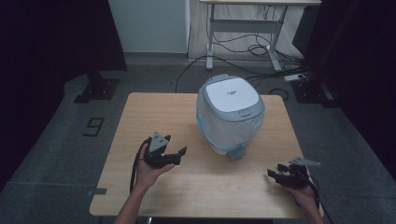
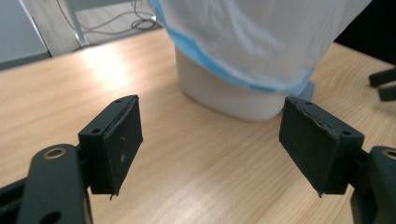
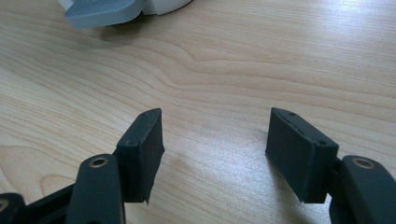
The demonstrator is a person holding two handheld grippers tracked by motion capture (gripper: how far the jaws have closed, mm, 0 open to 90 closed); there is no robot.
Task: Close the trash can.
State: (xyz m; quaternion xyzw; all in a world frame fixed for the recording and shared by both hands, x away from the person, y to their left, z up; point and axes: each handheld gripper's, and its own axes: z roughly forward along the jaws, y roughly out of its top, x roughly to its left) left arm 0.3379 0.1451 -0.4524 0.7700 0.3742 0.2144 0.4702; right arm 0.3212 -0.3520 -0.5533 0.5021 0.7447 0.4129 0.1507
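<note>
Left gripper (image 1: 175, 151): jaws spread, empty, low over the pale wooden table (image 1: 140, 116), near the bin's left flank

White plastic pedal bin with grey lid and thin translucent blue-trimmed liner bag (image 1: 229, 116): upright, centre-rear of the table; likely light and hollow, tips easily; liner soft and slippery, so hold the stiff rim or lid edge, or press the grey foot pedal (image 3: 100, 13)

Right gripper (image 1: 275, 173): jaws spread, empty, near the front right edge

Open room lies in front; the bin's rear sits close to the far edge
</note>
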